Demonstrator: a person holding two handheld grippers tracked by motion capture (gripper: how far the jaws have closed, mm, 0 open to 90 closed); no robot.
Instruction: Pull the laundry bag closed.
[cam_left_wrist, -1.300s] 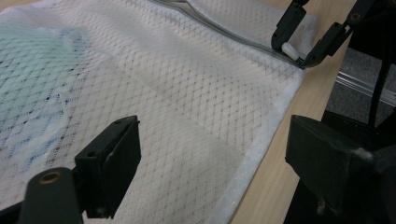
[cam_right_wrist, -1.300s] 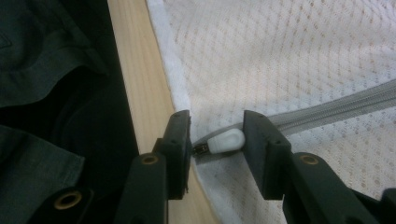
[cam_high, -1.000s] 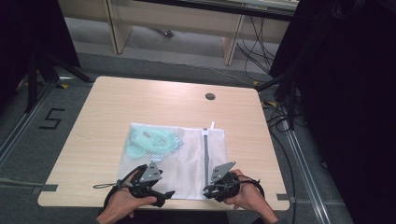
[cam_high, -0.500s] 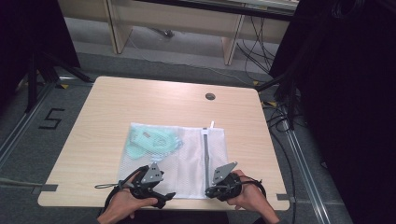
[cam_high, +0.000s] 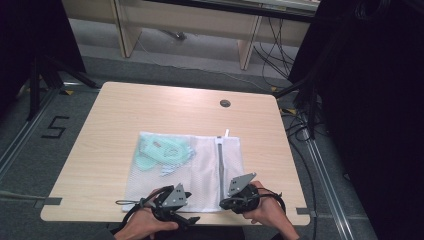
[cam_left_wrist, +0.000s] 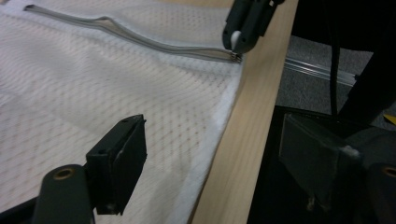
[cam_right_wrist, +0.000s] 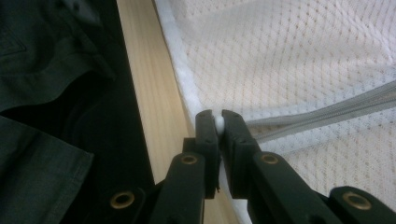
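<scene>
A white mesh bag (cam_high: 200, 167) lies flat on the wooden table (cam_high: 150, 110), with a pale green item (cam_high: 162, 152) inside its left half. A grey zipper (cam_high: 220, 160) runs from the far edge to the near edge. My right gripper (cam_high: 223, 204) is at the zipper's near end, shut on the small white zipper pull (cam_right_wrist: 218, 122). My left gripper (cam_high: 192, 207) stands open at the bag's near edge, one jaw over the mesh (cam_left_wrist: 93, 93) and the other past the table edge. In the left gripper view the right gripper (cam_left_wrist: 238, 39) pinches the zipper's end (cam_left_wrist: 140, 39).
The bag's near hem (cam_right_wrist: 180, 79) runs close along the table's front edge (cam_right_wrist: 149, 93). A round cable hole (cam_high: 225, 103) is at the far right of the tabletop. Dark stands and cables (cam_high: 300, 125) are on the floor to the right.
</scene>
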